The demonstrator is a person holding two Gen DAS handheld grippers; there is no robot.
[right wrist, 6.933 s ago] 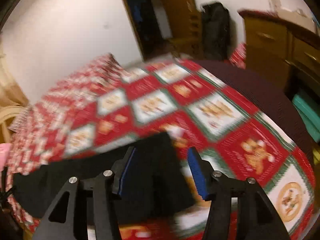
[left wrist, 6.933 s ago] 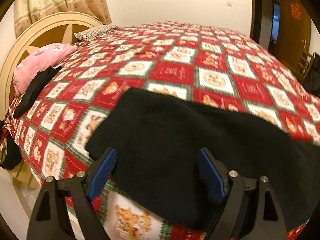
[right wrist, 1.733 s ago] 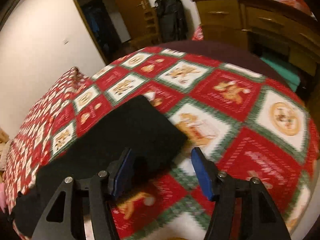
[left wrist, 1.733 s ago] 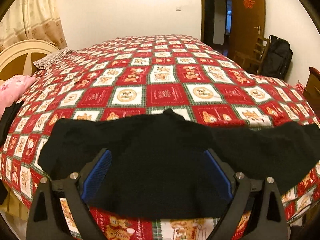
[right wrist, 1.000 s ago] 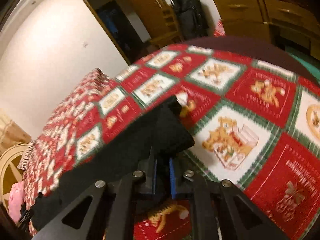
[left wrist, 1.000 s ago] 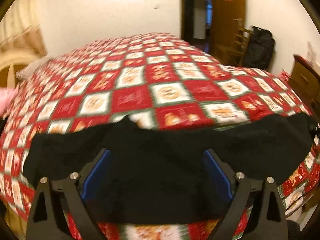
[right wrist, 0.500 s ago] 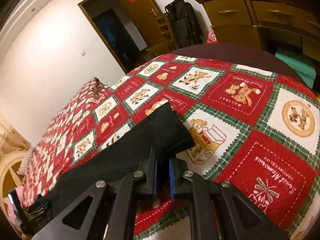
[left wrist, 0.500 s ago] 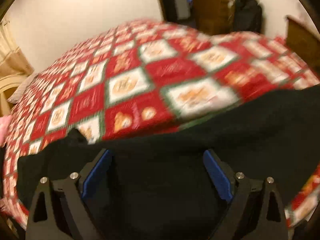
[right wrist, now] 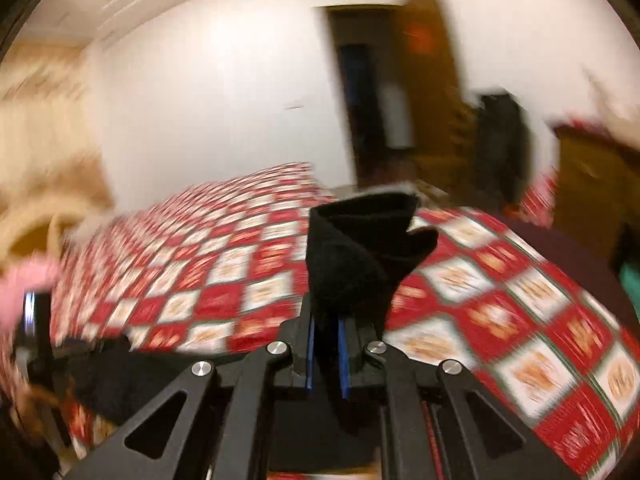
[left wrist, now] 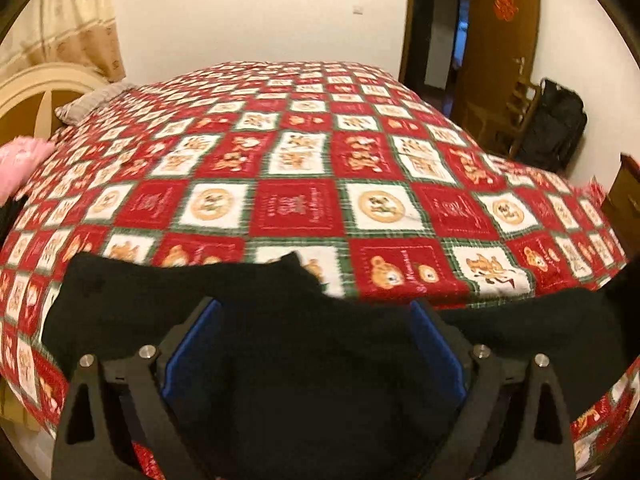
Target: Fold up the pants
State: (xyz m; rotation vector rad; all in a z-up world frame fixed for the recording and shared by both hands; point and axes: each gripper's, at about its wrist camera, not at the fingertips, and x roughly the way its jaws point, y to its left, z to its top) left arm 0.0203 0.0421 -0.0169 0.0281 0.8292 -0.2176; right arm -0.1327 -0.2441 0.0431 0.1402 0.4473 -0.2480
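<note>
The black pants (left wrist: 280,320) lie along the near edge of the bed, on the red and white patchwork quilt (left wrist: 300,200). My left gripper (left wrist: 314,320) is open, its blue pads on either side of the middle of the pants, just above the cloth. My right gripper (right wrist: 326,344) is shut on the leg end of the pants (right wrist: 360,248) and holds it lifted off the quilt (right wrist: 500,300), the cloth standing up above the jaws. The rest of the pants trails down to the left (right wrist: 120,376) in the blurred right wrist view.
A cream headboard (left wrist: 36,92), a striped pillow (left wrist: 88,100) and a pink cushion (left wrist: 20,160) are at the left end of the bed. A wooden door (left wrist: 500,40), a chair and a black bag (left wrist: 556,128) stand at the far right. A wooden dresser (right wrist: 592,176) is right.
My right gripper shut on the leg end about a second ago and has now lifted it off the quilt, swinging left. My left gripper stays open over the pants.
</note>
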